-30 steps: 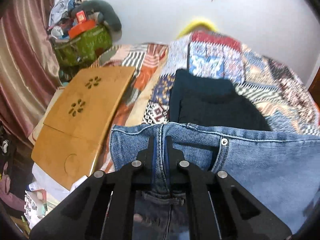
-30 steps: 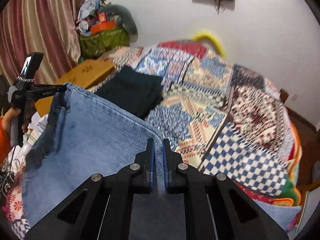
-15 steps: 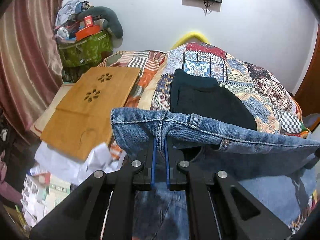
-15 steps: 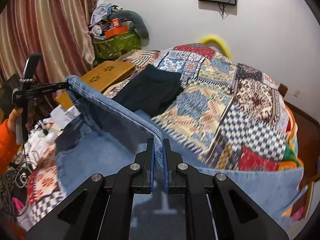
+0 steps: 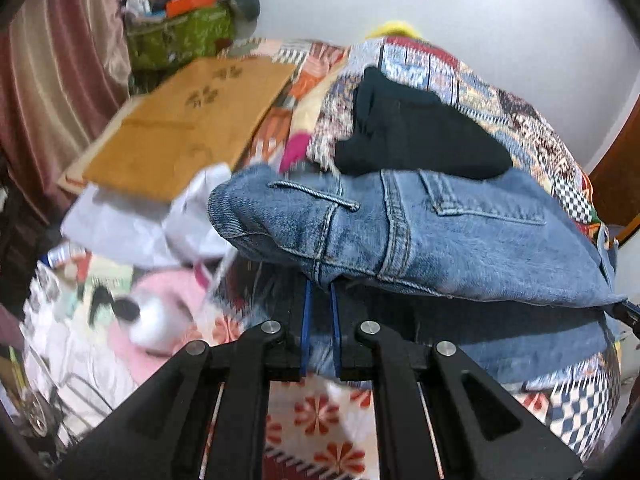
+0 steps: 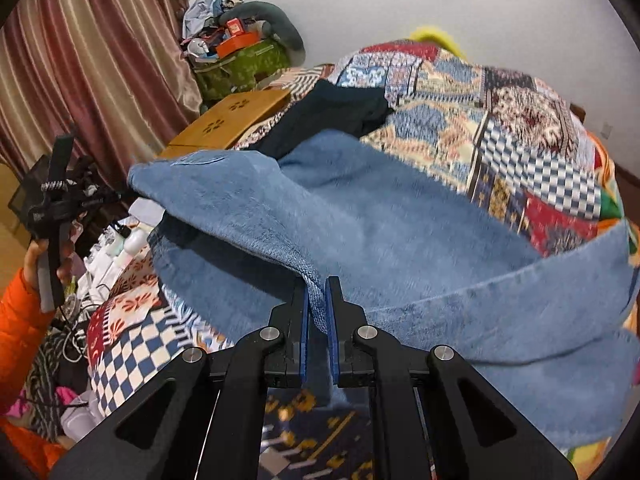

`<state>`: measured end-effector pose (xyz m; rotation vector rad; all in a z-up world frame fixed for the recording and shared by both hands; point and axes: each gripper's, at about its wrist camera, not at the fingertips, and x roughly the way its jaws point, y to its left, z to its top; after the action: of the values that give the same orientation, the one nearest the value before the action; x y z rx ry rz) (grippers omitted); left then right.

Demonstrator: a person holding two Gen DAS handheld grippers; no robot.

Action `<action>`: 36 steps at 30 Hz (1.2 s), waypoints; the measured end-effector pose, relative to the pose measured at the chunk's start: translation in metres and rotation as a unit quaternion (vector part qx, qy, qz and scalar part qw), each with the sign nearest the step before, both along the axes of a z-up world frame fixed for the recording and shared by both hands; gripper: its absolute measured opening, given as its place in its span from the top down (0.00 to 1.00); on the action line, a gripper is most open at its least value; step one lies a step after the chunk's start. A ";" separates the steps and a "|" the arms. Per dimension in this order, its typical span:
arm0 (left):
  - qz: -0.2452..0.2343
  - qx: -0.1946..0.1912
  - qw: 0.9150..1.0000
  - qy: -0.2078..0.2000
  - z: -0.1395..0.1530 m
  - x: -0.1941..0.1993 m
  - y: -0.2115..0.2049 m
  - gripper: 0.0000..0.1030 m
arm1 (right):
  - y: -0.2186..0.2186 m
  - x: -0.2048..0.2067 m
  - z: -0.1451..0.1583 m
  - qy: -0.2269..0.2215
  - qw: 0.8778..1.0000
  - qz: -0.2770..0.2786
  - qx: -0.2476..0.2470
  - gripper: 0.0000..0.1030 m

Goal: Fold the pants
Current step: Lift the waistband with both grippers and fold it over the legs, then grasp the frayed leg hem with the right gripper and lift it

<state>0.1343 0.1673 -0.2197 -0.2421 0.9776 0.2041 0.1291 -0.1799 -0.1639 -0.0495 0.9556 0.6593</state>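
Blue jeans hang between my two grippers above the patchwork bed. My left gripper is shut on the jeans' waistband edge near a side seam; a back pocket faces the camera. My right gripper is shut on the other edge of the jeans, which drape over the quilt and fold back on themselves below. The left gripper also shows in the right wrist view, held by a hand in an orange sleeve.
A patchwork quilt covers the bed. A folded dark garment lies on it beyond the jeans. A wooden lap table sits at the bed's left edge. Clutter and a green bag stand by the curtain.
Both grippers have swung the jeans down and forward over the bed; the waistband has flipped so the back pocket side now shows, and the fabric doubles over itself.
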 end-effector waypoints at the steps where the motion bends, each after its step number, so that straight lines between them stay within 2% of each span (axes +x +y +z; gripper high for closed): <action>1: -0.001 -0.005 1.000 0.007 -0.005 -0.002 0.000 0.91 | -0.002 0.000 -0.002 0.004 1.000 -0.003 0.003 0.91; 6: -0.004 -0.020 0.999 0.041 -0.020 -0.017 -0.002 0.85 | -0.007 -0.005 -0.003 0.024 0.999 -0.013 0.016 0.87; 10: 0.002 -0.004 0.999 0.038 -0.006 -0.025 -0.001 0.73 | -0.015 -0.008 0.003 0.028 0.999 -0.012 0.022 0.85; 12: 0.012 0.005 1.000 0.017 0.011 -0.030 0.003 0.53 | -0.023 -0.010 0.007 0.024 0.999 -0.018 0.023 0.79; 14: 0.022 0.015 1.000 -0.008 0.027 -0.034 0.005 0.42 | -0.036 -0.009 0.014 0.010 0.999 -0.037 0.018 0.78; 16: 0.032 0.027 0.999 -0.023 0.041 -0.029 0.006 0.36 | -0.052 -0.007 0.020 0.001 0.998 -0.055 0.018 0.77; 18: 0.028 0.037 0.998 -0.032 0.051 -0.018 0.001 0.31 | -0.070 -0.003 0.026 -0.009 0.996 -0.084 0.014 0.65; 21: 0.012 0.054 0.998 -0.041 0.059 0.007 -0.016 0.23 | -0.104 0.005 0.034 -0.034 0.990 -0.138 0.003 0.53; 24: -0.008 0.070 0.997 -0.042 0.060 0.040 -0.037 0.17 | -0.133 0.018 0.038 -0.037 0.982 -0.183 -0.007 0.51; 27: -0.033 0.071 0.996 -0.036 0.056 0.077 -0.064 0.15 | -0.162 0.033 0.034 -0.032 0.974 -0.225 -0.018 0.48; 36: -0.090 0.069 0.993 -0.012 0.039 0.170 -0.123 0.12 | -0.228 0.113 -0.007 0.016 0.953 -0.301 -0.039 0.48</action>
<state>0.3038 0.0440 -0.1807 -0.0288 0.9511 0.1036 0.2421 -0.4079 -0.1710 0.1787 0.9635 0.0567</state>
